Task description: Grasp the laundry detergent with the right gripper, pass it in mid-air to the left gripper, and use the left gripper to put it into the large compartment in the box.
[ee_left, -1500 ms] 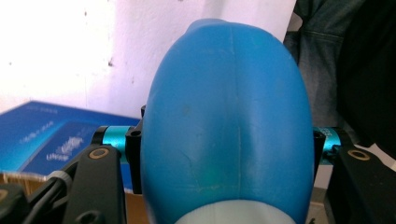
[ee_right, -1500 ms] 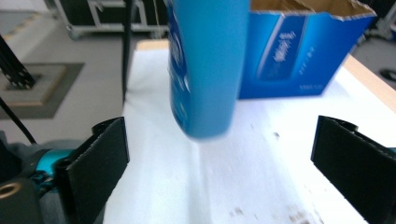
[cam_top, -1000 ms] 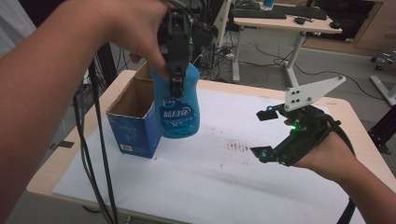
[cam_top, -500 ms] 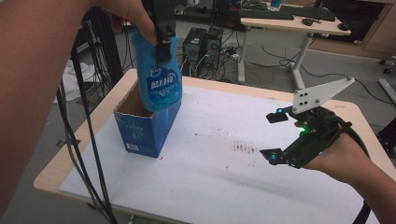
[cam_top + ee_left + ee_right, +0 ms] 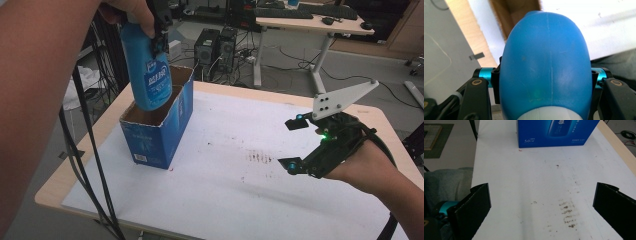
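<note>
1. A white sheet [image 5: 240,180] covers a light wooden table [image 5: 107,117]. On its left part stands an open blue carton [image 5: 160,132]; brown smudges [image 5: 260,157] mark the sheet right of centre.
2. Beyond the far edge, computer towers [image 5: 217,47] sit on the floor and a desk [image 5: 305,22] carries a keyboard.
3. At the left, the left gripper [image 5: 160,27] pinches a blue bottle [image 5: 149,75] near its top; in the left gripper view both jaws press against the bottle's sides just above its white cap [image 5: 551,115].
4. At the right, the right gripper [image 5: 295,145] hovers over the near right part of the sheet with its jaws spread wide and nothing between them.
5. Compared with a second ago, the bottle has moved left and farther away: then it hung in front of the carton's right side, now it is over the carton's open top. The right gripper has kept its place.
6. The bottle hangs upright below the left gripper, its base at the carton's opening, about level with the rim. It is well apart from the right gripper.
</note>
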